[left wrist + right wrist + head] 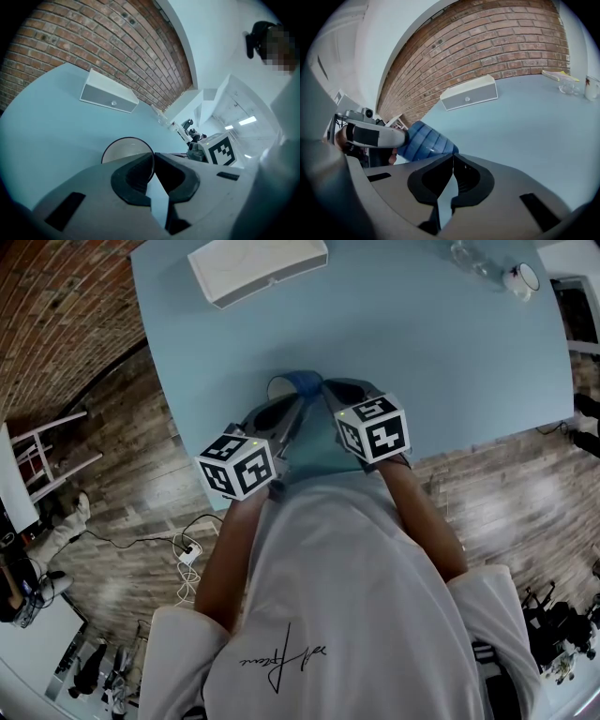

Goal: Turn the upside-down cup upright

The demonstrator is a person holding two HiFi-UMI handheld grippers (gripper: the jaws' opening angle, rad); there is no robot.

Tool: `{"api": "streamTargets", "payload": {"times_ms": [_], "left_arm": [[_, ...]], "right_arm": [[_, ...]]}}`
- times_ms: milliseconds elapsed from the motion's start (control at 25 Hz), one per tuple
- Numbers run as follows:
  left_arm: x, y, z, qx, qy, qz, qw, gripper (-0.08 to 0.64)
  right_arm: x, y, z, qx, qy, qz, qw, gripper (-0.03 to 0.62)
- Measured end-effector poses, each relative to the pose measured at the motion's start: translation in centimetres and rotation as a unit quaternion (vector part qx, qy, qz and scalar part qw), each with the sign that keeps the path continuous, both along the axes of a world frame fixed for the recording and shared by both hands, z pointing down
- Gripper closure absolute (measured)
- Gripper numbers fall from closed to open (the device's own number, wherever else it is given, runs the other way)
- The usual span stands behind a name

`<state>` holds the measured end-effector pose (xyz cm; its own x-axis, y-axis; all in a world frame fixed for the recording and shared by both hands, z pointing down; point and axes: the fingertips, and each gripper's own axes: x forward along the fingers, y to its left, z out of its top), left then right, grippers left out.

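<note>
A blue ribbed cup with a white inside hangs tipped on its side just above the near edge of the light blue table. My left gripper is shut on its rim; in the left gripper view the round white mouth of the cup faces the camera with the rim pinched at my left gripper. My right gripper sits right beside the cup's other end. In the right gripper view the cup shows just left of my right gripper, whose jaws are shut with nothing between them.
A white box lies at the table's far side. A clear glass and a white mug stand at the far right corner. A white stool stands on the wooden floor to the left.
</note>
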<state>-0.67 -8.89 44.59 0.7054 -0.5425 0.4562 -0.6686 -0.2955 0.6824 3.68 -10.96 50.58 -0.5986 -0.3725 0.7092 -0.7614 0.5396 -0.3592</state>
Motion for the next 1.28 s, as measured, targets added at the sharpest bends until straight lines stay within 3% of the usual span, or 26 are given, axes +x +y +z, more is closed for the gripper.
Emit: {"api": "streamTargets", "payload": {"times_ms": [440, 1280], "left_arm": [[1.4, -0.2, -0.1, -0.002, 0.012, 0.011, 0.9999, 0.534], [2.2, -0.5, -0.2, 0.004, -0.008, 0.035, 0.9993, 0.534]], "right_arm": [[0.6, 0.0, 0.4, -0.011, -0.004, 0.014, 1.0, 0.571], [1.2, 0.2, 1.5, -0.026, -0.004, 0.02, 0.999, 0.571]]}}
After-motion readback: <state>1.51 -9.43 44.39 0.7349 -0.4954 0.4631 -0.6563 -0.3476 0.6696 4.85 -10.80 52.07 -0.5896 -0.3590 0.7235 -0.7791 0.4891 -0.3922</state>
